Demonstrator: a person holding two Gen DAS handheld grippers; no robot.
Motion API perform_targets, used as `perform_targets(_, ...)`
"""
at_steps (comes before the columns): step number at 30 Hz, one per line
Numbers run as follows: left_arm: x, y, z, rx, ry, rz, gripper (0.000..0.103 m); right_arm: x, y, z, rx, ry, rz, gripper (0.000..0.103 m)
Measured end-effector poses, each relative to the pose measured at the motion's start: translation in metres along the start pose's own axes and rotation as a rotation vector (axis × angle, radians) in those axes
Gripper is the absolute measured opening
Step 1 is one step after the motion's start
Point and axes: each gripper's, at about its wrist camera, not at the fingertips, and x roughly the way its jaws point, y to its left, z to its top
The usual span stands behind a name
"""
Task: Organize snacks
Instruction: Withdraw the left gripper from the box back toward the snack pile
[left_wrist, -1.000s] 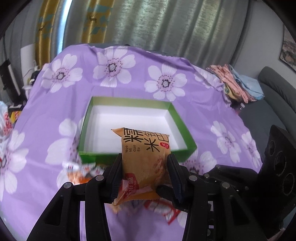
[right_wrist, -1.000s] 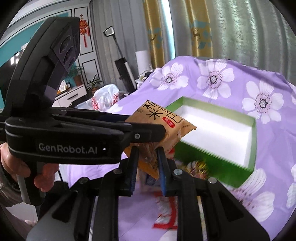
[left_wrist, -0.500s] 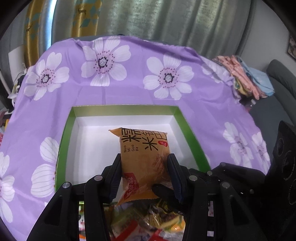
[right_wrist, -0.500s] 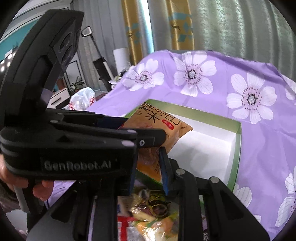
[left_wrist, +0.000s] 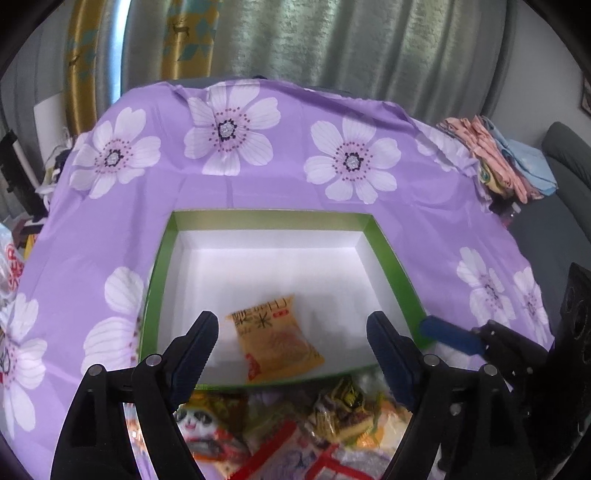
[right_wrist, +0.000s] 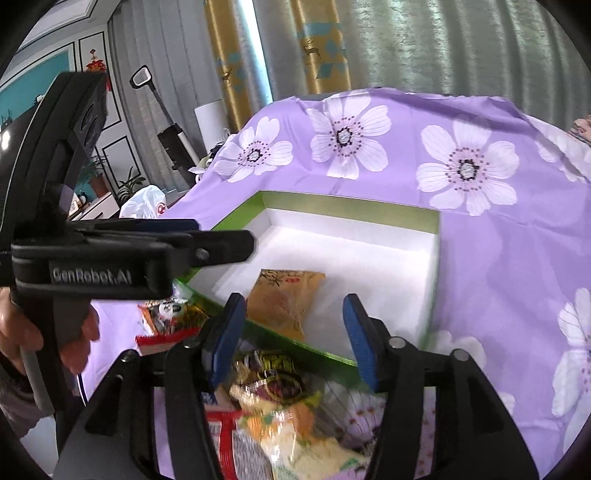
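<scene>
Both hand-held grippers spread (left (left_wrist: 291, 332), right (right_wrist: 293, 332)); orange snack pkt (left_wrist: 275, 338) in green box (left_wrist: 388, 251).

Flowered purple tablecloth (left_wrist: 280, 192) carries green box (left_wrist: 388, 254) and snack packets (left_wrist: 332, 410).

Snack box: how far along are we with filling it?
One orange snack packet lies inside the green box, the only one there. Both the left claw and right claw are open, holding nothing. The pile of loose snacks before the box remains.
</scene>
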Motion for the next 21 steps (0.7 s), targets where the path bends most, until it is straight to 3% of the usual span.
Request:
perform_targets(6,-0.025,-0.003,-0.021,-0.003,-0.011,0.007,0.084,-0.027,0.001,-0.015,0.028,-0.008,-0.044,0.065)
perform_targets(9,-0.034,-0.003,-0.034,-0.018,-0.002,-0.001,0.094,-0.039,0.003,-0.023,0.033,-0.005,-0.072,0.067)
perform_targets(11,-0.039,-0.004,-0.042,-0.03,0.003,-0.005,0.095,-0.047,0.006,-0.03,0.031,-0.004,-0.092,0.074)
perform_targets(17,-0.047,-0.01,-0.063,-0.034,0.029,-0.009,0.095,-0.065,0.013,-0.044,0.028,0.001,-0.124,0.079)
perform_targets(21,-0.05,-0.014,-0.074,-0.028,0.049,-0.02,0.099,-0.076,0.019,-0.051,0.026,-0.008,-0.161,0.092)
